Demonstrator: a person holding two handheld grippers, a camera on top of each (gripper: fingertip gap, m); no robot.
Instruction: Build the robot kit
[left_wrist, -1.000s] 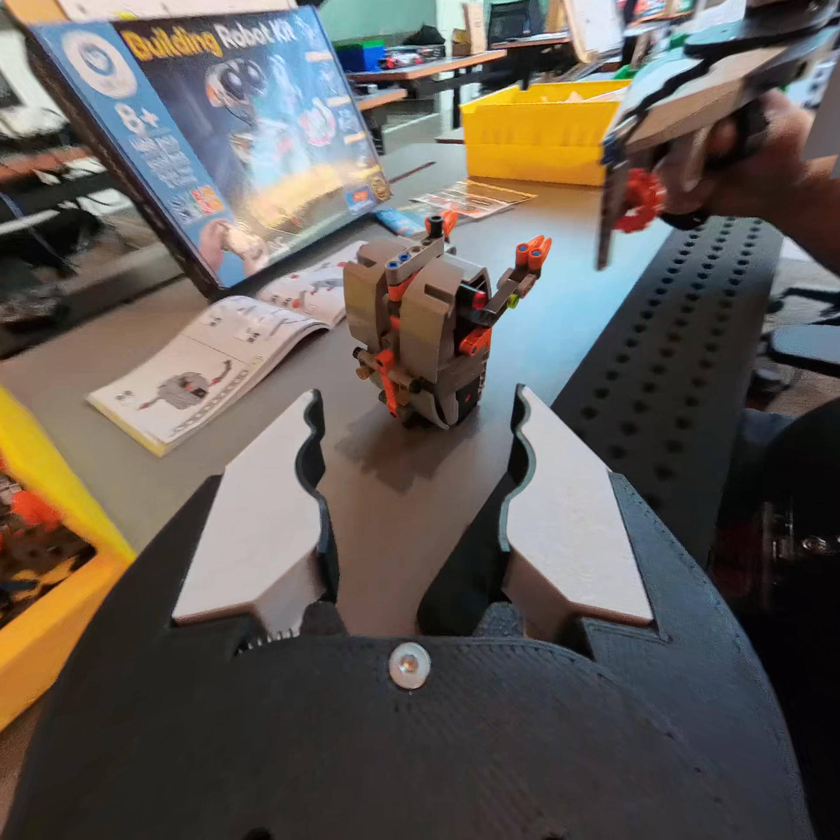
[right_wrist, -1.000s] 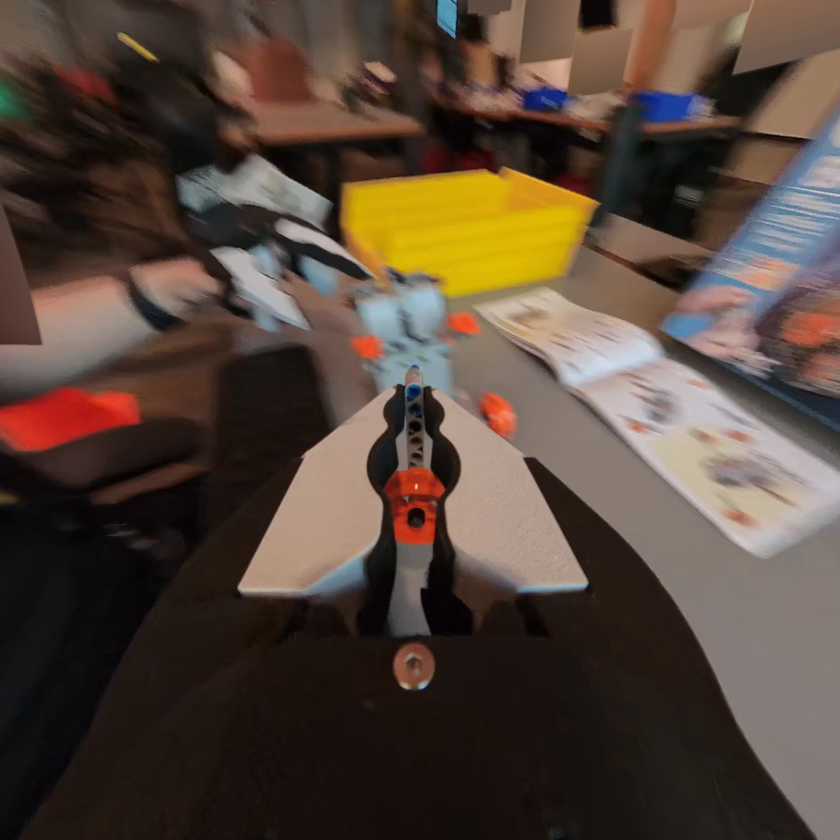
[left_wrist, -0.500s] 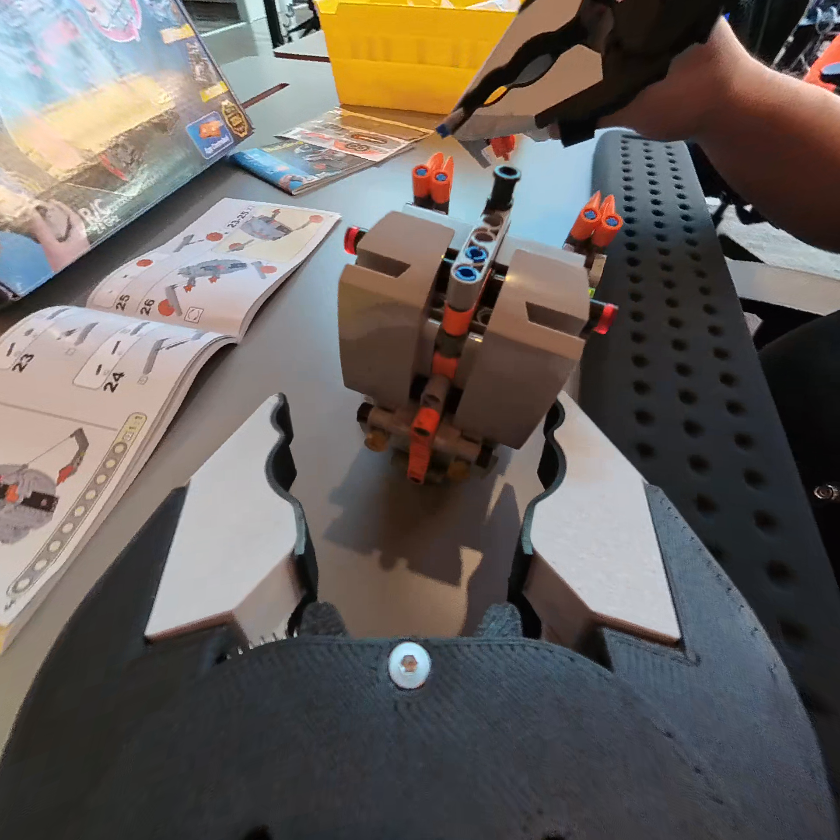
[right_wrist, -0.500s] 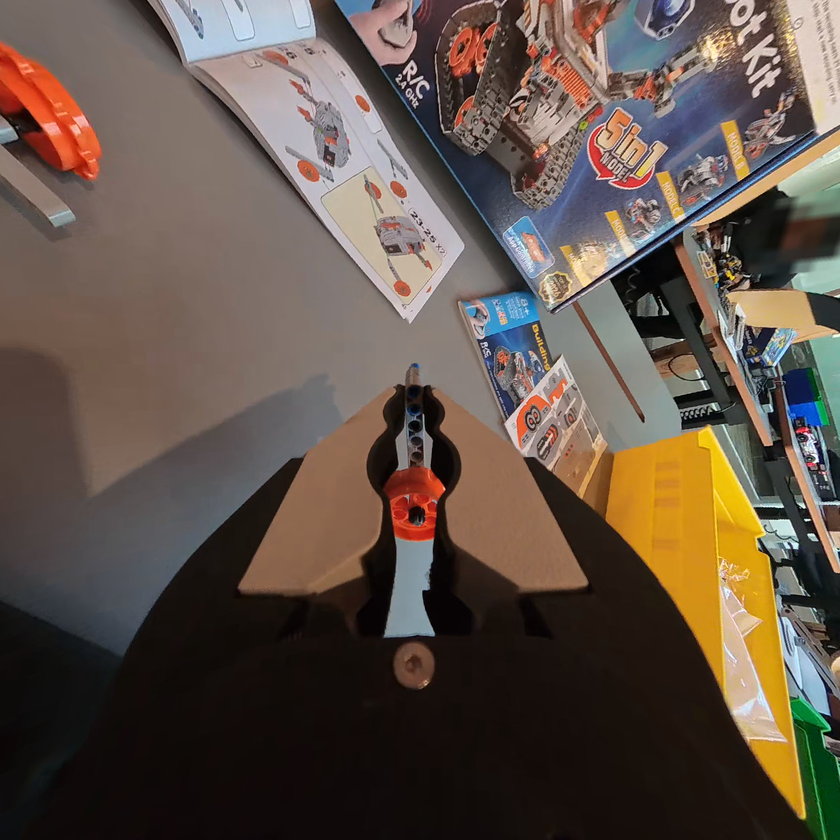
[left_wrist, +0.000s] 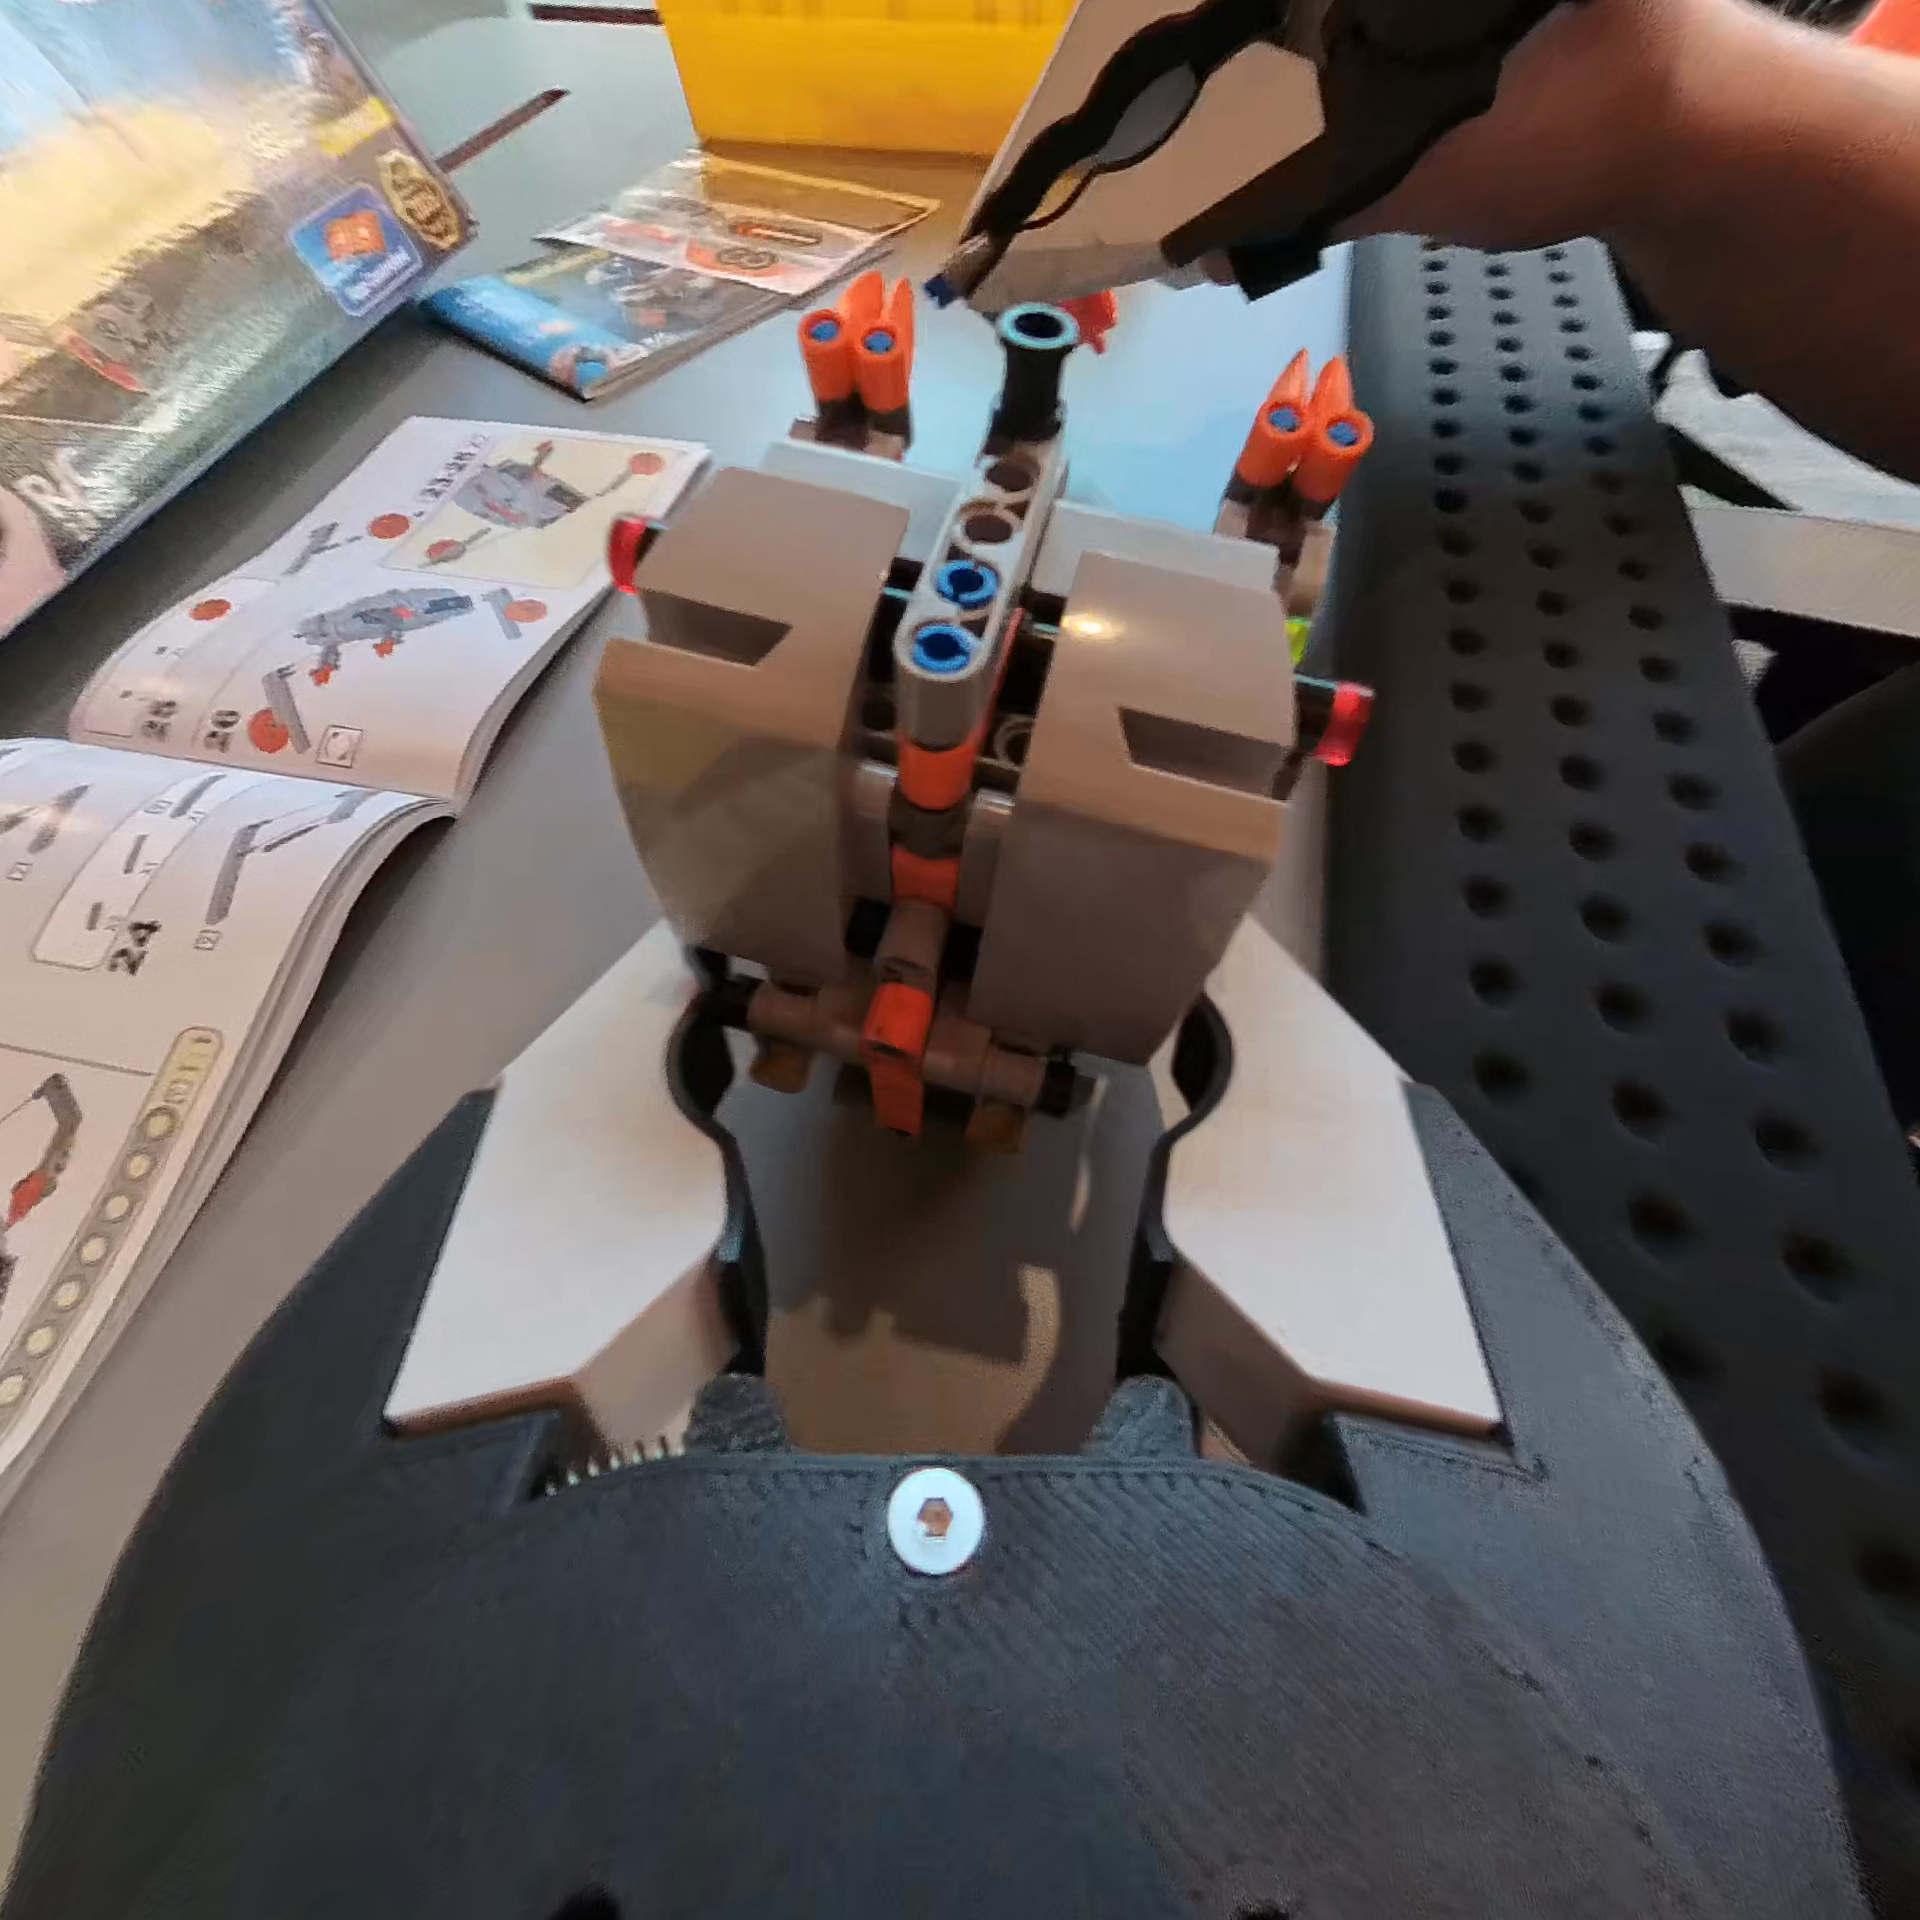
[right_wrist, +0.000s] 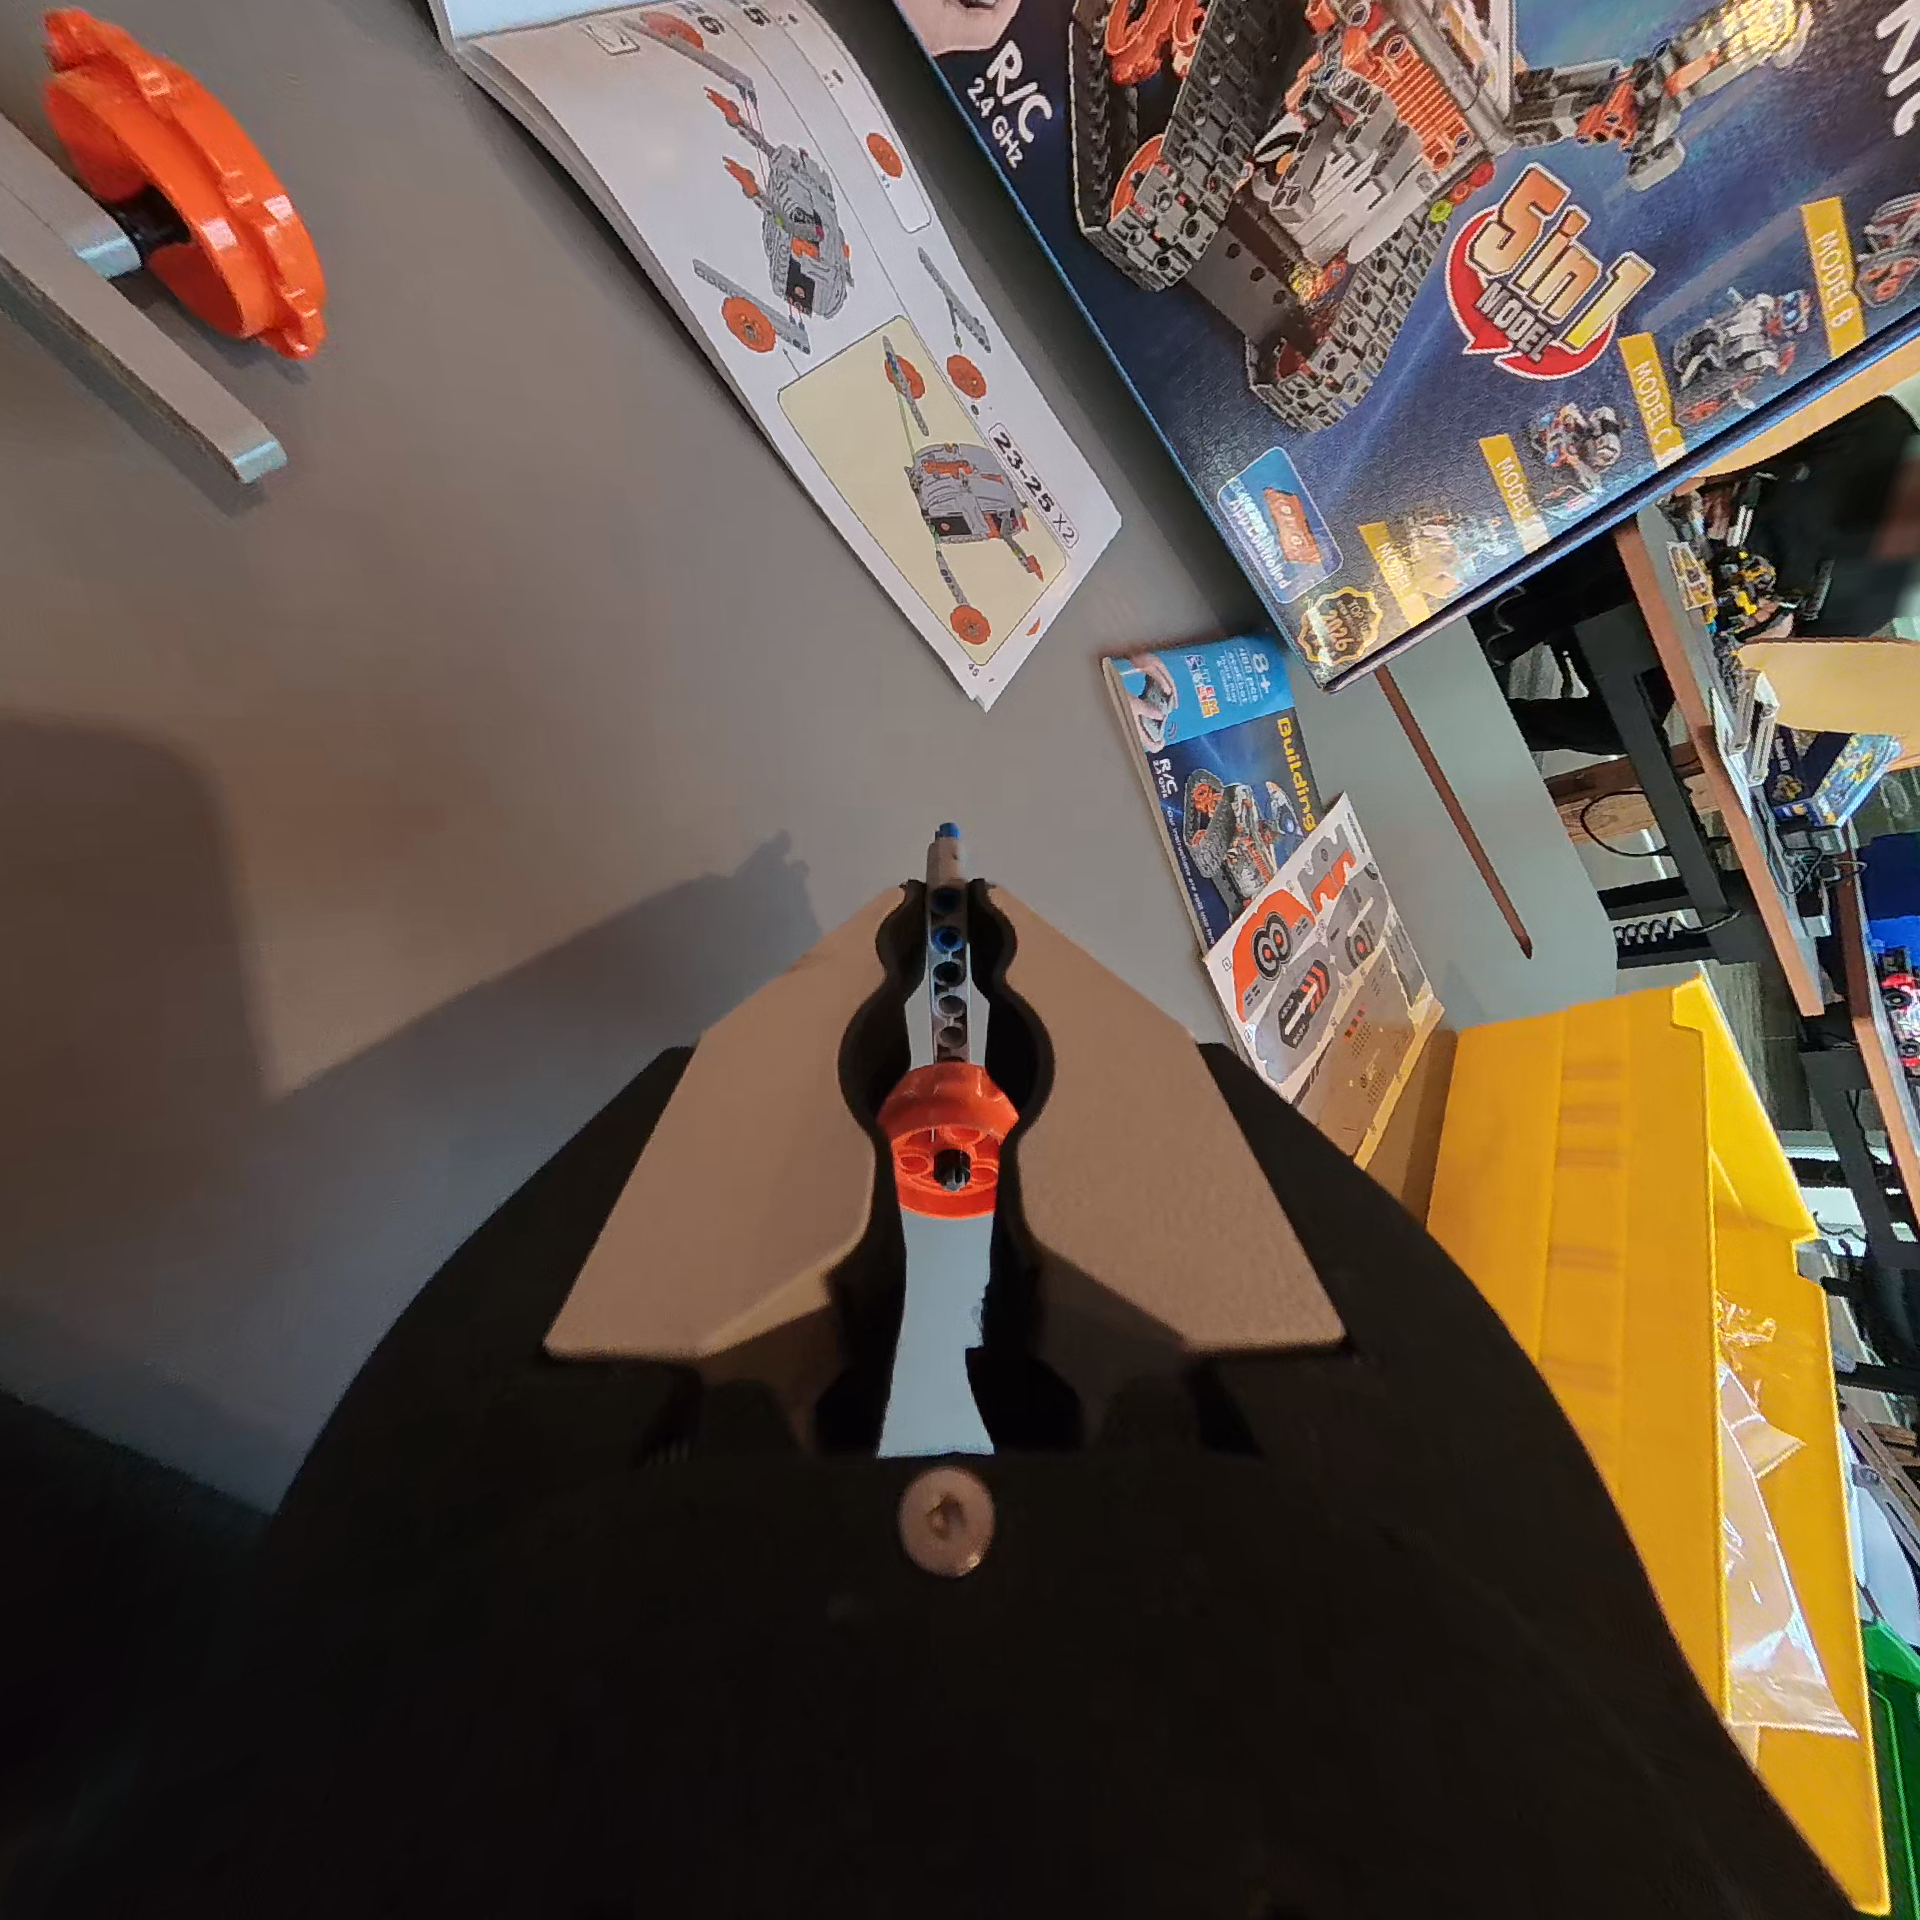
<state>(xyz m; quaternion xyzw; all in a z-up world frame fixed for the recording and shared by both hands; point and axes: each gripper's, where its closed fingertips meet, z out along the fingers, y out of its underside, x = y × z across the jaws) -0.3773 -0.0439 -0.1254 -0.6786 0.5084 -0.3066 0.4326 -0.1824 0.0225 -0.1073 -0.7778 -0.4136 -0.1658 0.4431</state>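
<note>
A grey and orange brick model (left_wrist: 956, 727) stands on the grey table (left_wrist: 540, 935). My left gripper (left_wrist: 951, 987) is open, with one finger on each side of the model's base; whether they touch it is unclear. My right gripper (right_wrist: 945, 894) is shut on a thin grey beam (right_wrist: 948, 997) with an orange gear (right_wrist: 948, 1153) and a blue pin at its tip. In the left wrist view the right gripper (left_wrist: 977, 270) hovers just above the black tube on the model's top. A second grey beam with an orange wheel (right_wrist: 177, 187) shows at the top left of the right wrist view.
An open instruction booklet (left_wrist: 312, 675) lies left of the model, with a large blue kit box (right_wrist: 1455, 260) behind it. Leaflets (right_wrist: 1247, 831) and a yellow bin (right_wrist: 1621, 1351) sit farther back. A black perforated panel (left_wrist: 1610, 831) runs along the right. A person's hand (left_wrist: 1558, 125) holds the right gripper. Across from one pair of fingers to the other is roughly 20 cm.
My left gripper has moved forward until its fingers flank the model's base. My right gripper, still holding the beam, has swung over the model's top and tilted down toward the table.
</note>
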